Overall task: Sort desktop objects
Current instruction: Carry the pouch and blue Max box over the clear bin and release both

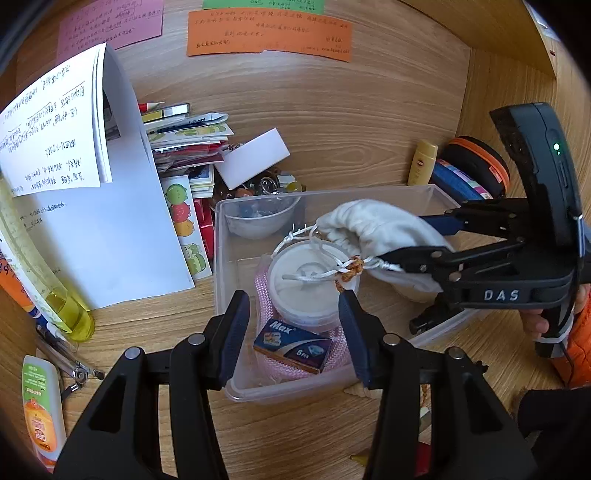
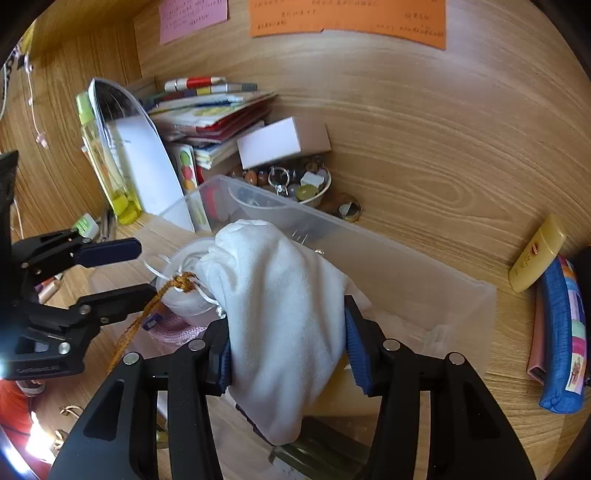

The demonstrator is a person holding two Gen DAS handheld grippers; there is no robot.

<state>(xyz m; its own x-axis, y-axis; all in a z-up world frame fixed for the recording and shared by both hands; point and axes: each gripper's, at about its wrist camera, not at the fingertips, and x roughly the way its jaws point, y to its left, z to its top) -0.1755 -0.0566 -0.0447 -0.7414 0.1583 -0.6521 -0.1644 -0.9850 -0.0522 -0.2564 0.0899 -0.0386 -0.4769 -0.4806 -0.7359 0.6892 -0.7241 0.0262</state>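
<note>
A: Left wrist view? 
B: It sits behind its own fingers (image 1: 236, 325), tilted down, close over the near end of the clear bin (image 1: 236, 387), facing the wooden back wall (image 1: 332, 110).

A: Right wrist view? 
B: Also tilted down and close, over the bin's long side, with a white pouch (image 2: 280, 314) filling its centre.

A: Overlap? 
B: The bin, pouch, orange note (image 1: 269, 33), paper stack (image 2: 207, 122) and bench (image 2: 424, 155). Each view catches the other gripper.

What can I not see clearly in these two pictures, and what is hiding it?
- Contents of the white drawstring pouch: both views, the cloth covers them.
- Small bowl in the clear plastic box: left wrist view, the box wall blurs its contents.
- Writing on the orange paper: both views, too small.
</note>
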